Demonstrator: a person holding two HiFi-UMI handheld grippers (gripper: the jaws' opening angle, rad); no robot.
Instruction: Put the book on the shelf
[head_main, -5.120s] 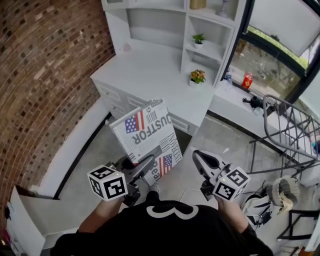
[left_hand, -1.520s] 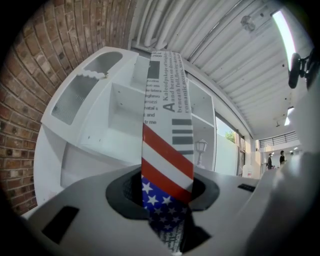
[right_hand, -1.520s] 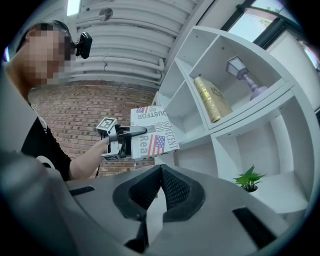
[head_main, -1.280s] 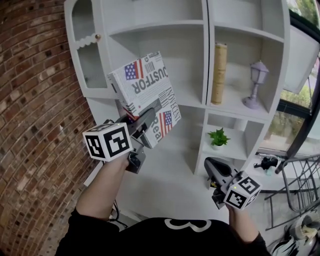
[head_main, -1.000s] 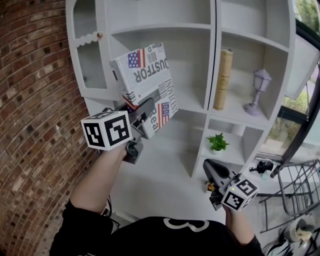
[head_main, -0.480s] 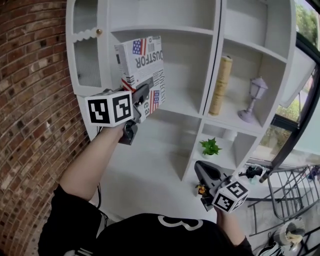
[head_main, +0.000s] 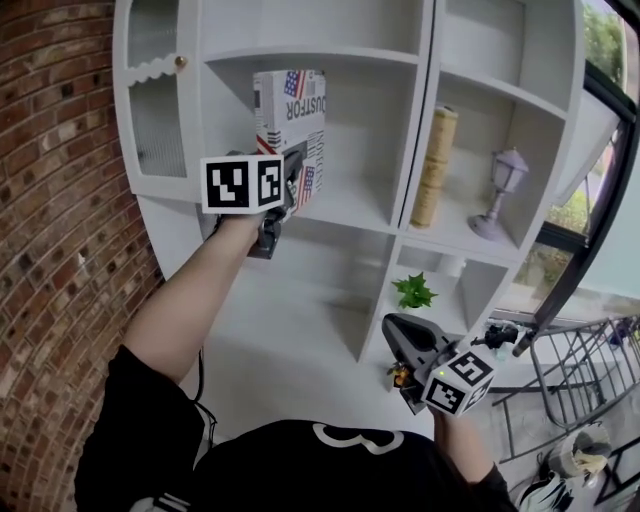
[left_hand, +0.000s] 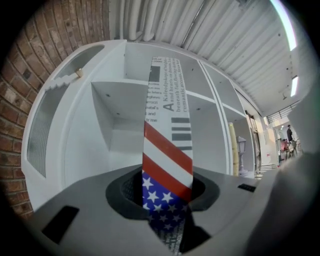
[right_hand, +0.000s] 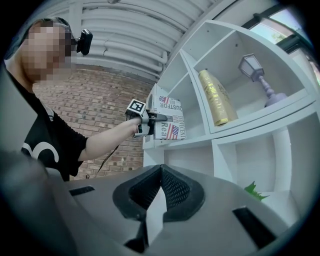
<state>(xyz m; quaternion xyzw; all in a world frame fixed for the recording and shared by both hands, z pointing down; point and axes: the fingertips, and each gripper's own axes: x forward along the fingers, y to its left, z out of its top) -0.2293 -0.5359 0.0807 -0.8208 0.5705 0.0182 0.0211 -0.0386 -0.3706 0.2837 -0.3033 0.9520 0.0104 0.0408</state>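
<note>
The left gripper (head_main: 296, 168) is clenching its fingers over the flag-printed newsprint book (head_main: 290, 105), hiding its lower edge. The book is standing upright in the white shelf (head_main: 355, 208), room open rightward. The right gripper (head_main: 398, 335) is hanging with fingers closed, empty.

Bright even daylight, glare at window (head_main: 600, 40), soft shadows inside shelf (head_main: 400, 200), fisheye bending and dark corners in both gripper views

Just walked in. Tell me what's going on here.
A person is shelving a book with handheld tools. The left claw is shut on the book's lower part, holding it upright inside a compartment of the white shelf unit; whether it already rests on the board is unclear. The right claw hangs low, shut and empty. A gold book and small lamp stand in the next compartment.
</note>
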